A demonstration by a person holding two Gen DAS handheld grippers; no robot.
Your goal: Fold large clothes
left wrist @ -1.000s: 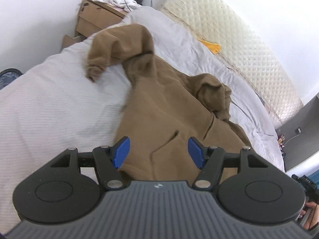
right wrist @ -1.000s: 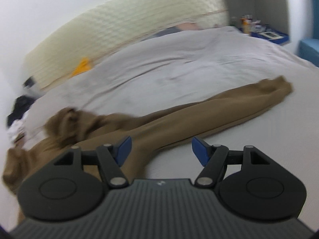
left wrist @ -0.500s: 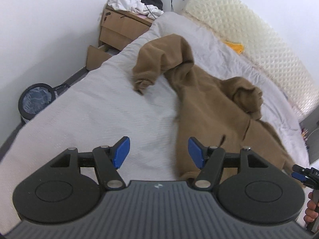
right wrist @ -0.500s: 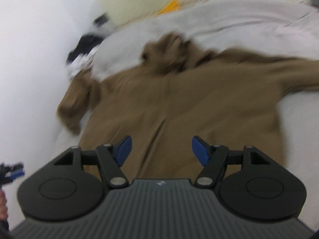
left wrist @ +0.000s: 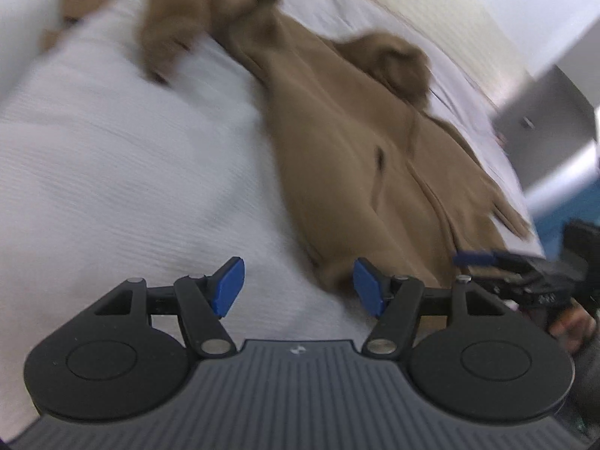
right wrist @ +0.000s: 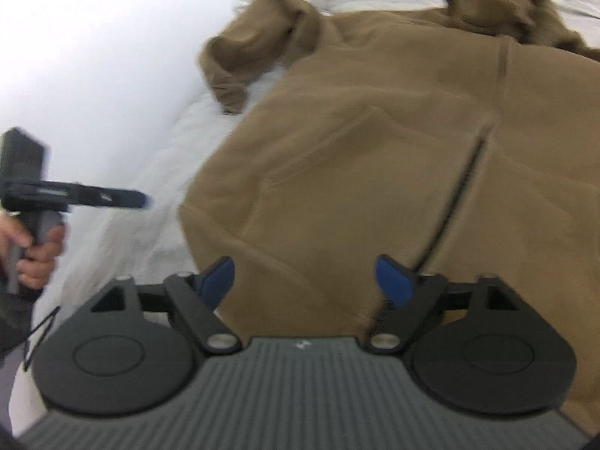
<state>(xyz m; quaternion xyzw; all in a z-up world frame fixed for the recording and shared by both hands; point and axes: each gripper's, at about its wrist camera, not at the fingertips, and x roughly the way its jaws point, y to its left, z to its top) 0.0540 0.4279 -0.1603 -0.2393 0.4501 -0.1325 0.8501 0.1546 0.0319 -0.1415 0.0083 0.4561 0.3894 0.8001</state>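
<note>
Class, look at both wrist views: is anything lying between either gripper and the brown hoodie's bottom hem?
Nothing visible. The left gripper has only bare white bedcover before the hoodie hem corner; the right gripper, whose jaws have just been opening, is directly over the hem, with nothing gripped.

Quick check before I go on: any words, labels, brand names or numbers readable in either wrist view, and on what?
No readable text in either view.
Left gripper: small pale emblem on its body, a mark, not letters.
Right gripper: same emblem, blurred.
Right gripper seen from the left wrist view: pale markings, too blurred to read.
Brown hoodie: no label visible.
</note>
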